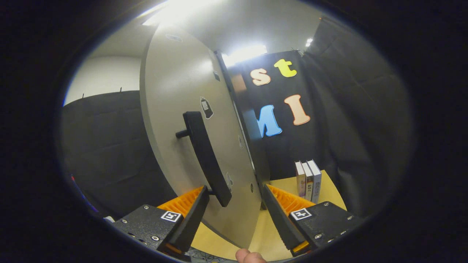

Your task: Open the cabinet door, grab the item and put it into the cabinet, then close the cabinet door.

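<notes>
Beyond open gripper: three books.

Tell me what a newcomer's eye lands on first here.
The big pale cabinet door stands just ahead of the tongs, edge-on and swung partly open, with its dark handle sticking out above them. The tongs are open, and the handle's lower end hangs between their fingers, close to one of them. Beyond the door, three books stand upright together on the yellow table.

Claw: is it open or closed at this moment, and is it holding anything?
Claw: open, holding nothing; its fingers straddle the lower end of the door handle and the cabinet door edge.
</notes>
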